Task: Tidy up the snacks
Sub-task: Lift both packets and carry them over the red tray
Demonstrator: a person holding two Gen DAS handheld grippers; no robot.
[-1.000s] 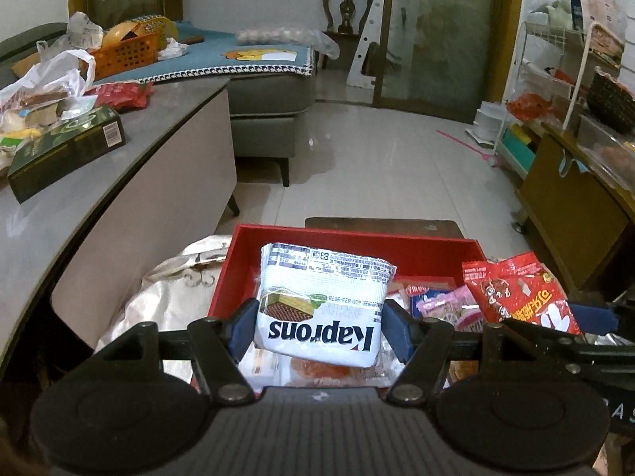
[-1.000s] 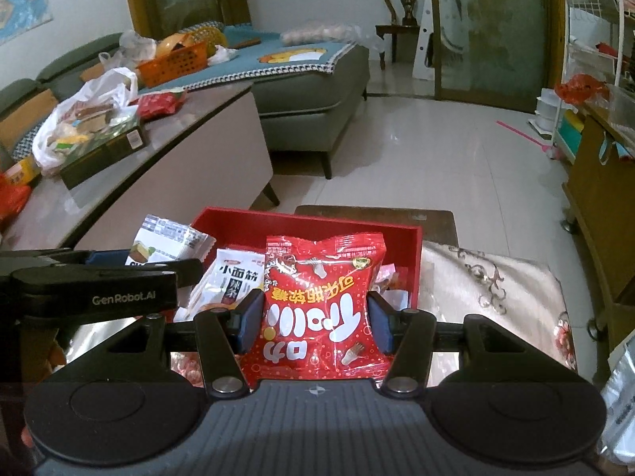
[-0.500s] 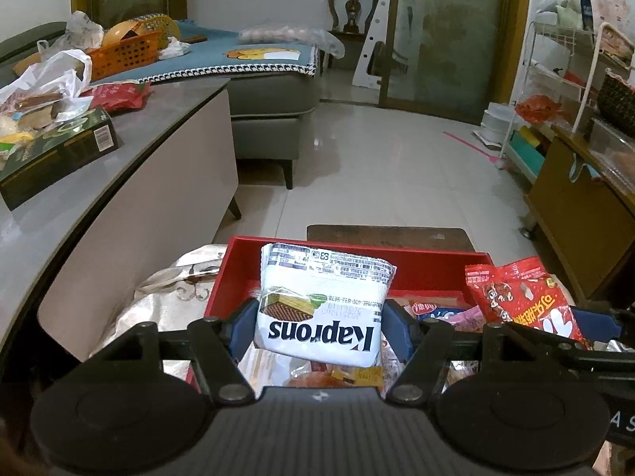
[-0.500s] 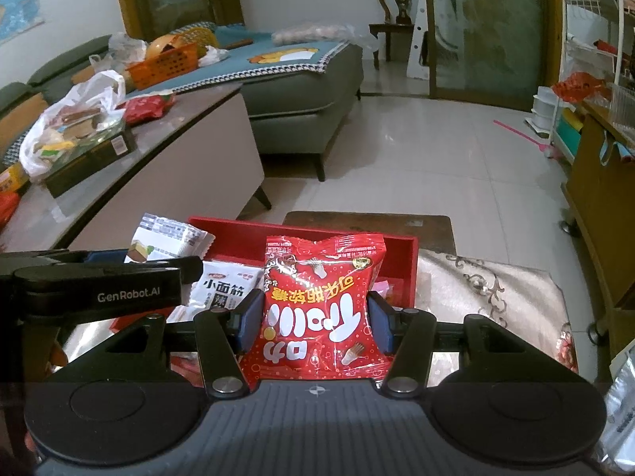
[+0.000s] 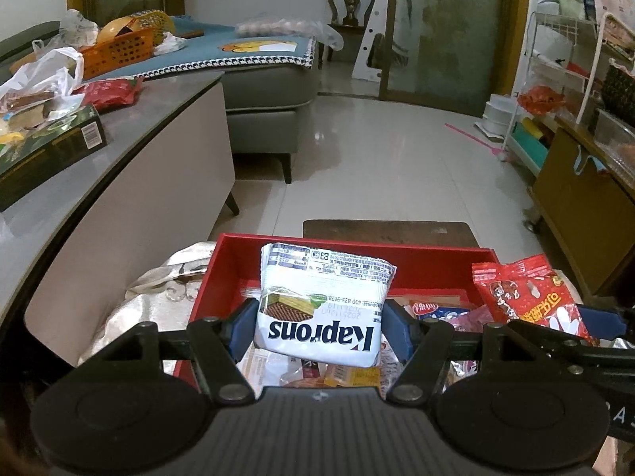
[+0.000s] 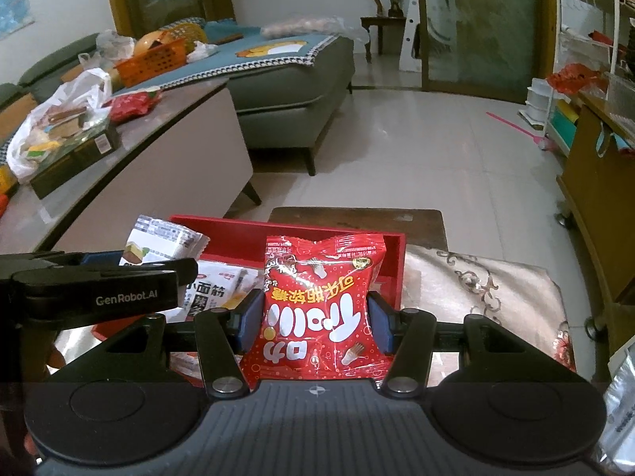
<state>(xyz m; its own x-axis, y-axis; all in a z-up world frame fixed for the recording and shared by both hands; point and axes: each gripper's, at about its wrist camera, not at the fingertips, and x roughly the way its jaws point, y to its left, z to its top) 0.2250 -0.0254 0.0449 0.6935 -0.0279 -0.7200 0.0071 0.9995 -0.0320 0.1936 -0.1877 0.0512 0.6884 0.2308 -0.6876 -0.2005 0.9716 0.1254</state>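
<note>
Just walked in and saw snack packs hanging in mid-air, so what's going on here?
A person is sorting snacks with a hand-held gripper in each hand. The left hand-held gripper is clamped on a white Kaprons wafer pack, and the right hand-held gripper is clamped on a red candy bag with white lettering. Both packs are held over an open red rectangular box that already has several other snack packets inside. Neither pack has been released yet.

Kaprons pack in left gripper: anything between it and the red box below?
Nothing solid blocks it. The Kaprons pack, clamped in the left gripper, hangs over the open red box. Only loose snack packets already lie in the box beneath; it would land on those.
</note>
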